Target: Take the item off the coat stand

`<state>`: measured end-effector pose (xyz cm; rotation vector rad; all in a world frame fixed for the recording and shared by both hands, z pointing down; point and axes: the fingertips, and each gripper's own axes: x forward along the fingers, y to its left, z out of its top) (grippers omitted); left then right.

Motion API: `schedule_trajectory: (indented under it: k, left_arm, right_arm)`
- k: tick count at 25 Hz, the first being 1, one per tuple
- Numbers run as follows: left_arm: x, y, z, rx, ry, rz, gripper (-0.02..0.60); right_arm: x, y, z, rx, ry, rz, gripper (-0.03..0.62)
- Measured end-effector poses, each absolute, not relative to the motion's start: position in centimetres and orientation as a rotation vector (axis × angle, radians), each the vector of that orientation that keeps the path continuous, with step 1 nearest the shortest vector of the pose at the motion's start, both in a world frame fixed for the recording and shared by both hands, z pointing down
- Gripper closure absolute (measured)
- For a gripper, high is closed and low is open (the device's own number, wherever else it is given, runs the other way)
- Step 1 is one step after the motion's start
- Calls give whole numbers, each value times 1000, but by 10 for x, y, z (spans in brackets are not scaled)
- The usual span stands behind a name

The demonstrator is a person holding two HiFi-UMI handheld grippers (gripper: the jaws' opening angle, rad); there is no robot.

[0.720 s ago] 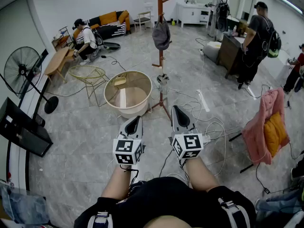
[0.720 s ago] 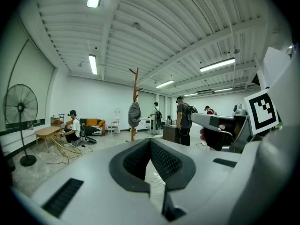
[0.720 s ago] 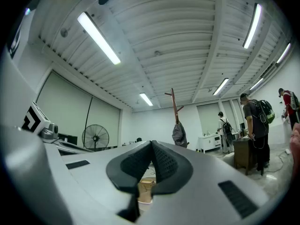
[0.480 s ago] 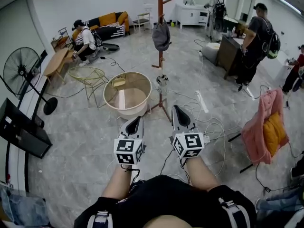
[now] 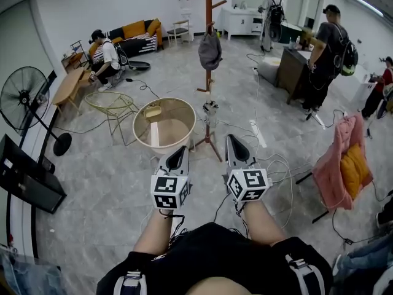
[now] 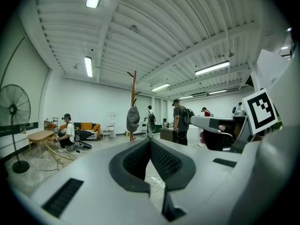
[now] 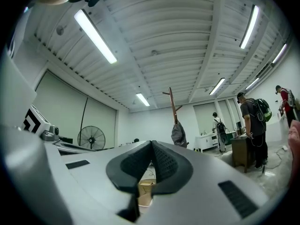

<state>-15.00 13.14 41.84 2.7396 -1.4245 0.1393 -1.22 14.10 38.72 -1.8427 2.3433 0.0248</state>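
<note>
A brown wooden coat stand (image 5: 209, 17) rises from the grey floor ahead of me. A grey bag (image 5: 210, 51) hangs from one of its pegs. My left gripper (image 5: 180, 150) and right gripper (image 5: 232, 139) are held side by side near my body, well short of the stand, both pointing toward it. In the left gripper view the jaws of the left gripper (image 6: 150, 142) are shut on nothing, with the bag (image 6: 133, 118) far beyond them. The right gripper (image 7: 151, 144) is also shut and empty, the bag (image 7: 178, 134) distant.
A round beige tub (image 5: 166, 123) and a wire-frame table (image 5: 112, 100) stand left of the stand's base. Cables (image 5: 264, 149) trail across the floor at right. A pink jacket (image 5: 341, 165) hangs at right. A fan (image 5: 24, 97) stands left. Several people are around the room.
The view has shifted slightly; both grippers sit a little lower and to the right in the head view. The person at the back has walked farther away. Both grippers stay shut.
</note>
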Motion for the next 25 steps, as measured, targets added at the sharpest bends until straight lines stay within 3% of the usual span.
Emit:
schedule_trajectory:
  k: [11, 25]
  left_arm:
    - [-212, 82, 450, 2733, -1351, 151, 566]
    - [-190, -9, 463, 2713, -1381, 200, 566]
  right_arm:
    - [-68, 102, 405, -1936, 2306, 51, 579]
    - [-33, 3, 417, -1943, 2273, 17, 579]
